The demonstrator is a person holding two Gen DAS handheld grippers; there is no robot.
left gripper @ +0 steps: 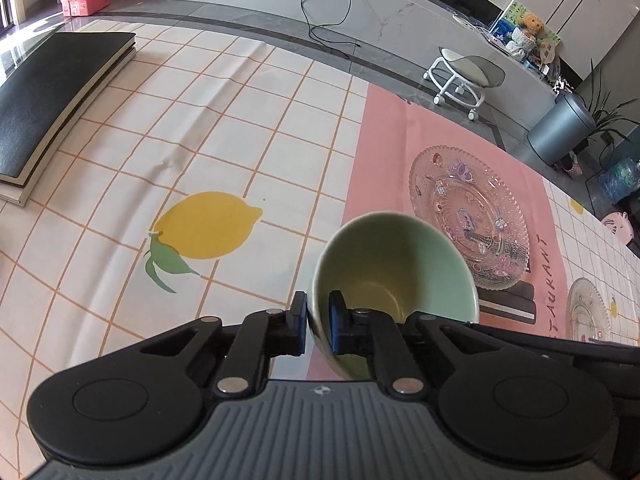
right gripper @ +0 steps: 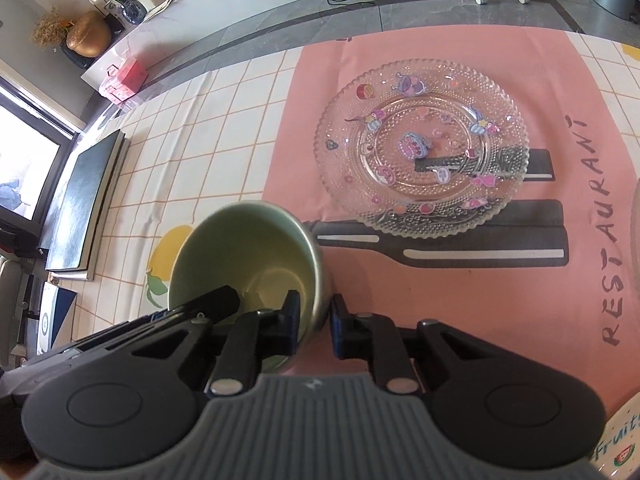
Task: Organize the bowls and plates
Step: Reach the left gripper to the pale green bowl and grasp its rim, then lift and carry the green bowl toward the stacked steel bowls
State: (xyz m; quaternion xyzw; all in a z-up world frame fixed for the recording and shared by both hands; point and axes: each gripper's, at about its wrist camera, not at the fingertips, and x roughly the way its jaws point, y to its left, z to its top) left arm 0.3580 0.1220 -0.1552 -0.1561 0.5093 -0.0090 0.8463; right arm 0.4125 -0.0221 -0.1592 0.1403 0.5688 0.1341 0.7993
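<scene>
A pale green bowl (left gripper: 396,256) stands at the left edge of the pink mat (left gripper: 400,140). My left gripper (left gripper: 318,314) is shut on its near rim, one pad inside and one outside the wall. In the right wrist view the same green bowl (right gripper: 248,248) has my right gripper (right gripper: 316,316) shut on its right-hand rim, the wall pinched between the pads. A clear glass plate (left gripper: 468,216) with cartoon stickers lies on the mat just beyond the bowl, and the glass plate (right gripper: 420,148) fills the middle of the right wrist view. A second glass plate (left gripper: 588,312) lies further right.
A black book (left gripper: 52,108) lies on the checked lemon tablecloth at the far left, and the black book (right gripper: 84,200) also shows in the right wrist view. A printed "Fruits" item (right gripper: 620,448) sits at the near right corner. Beyond the table edge are a white stool (left gripper: 460,76) and a grey bin (left gripper: 560,128).
</scene>
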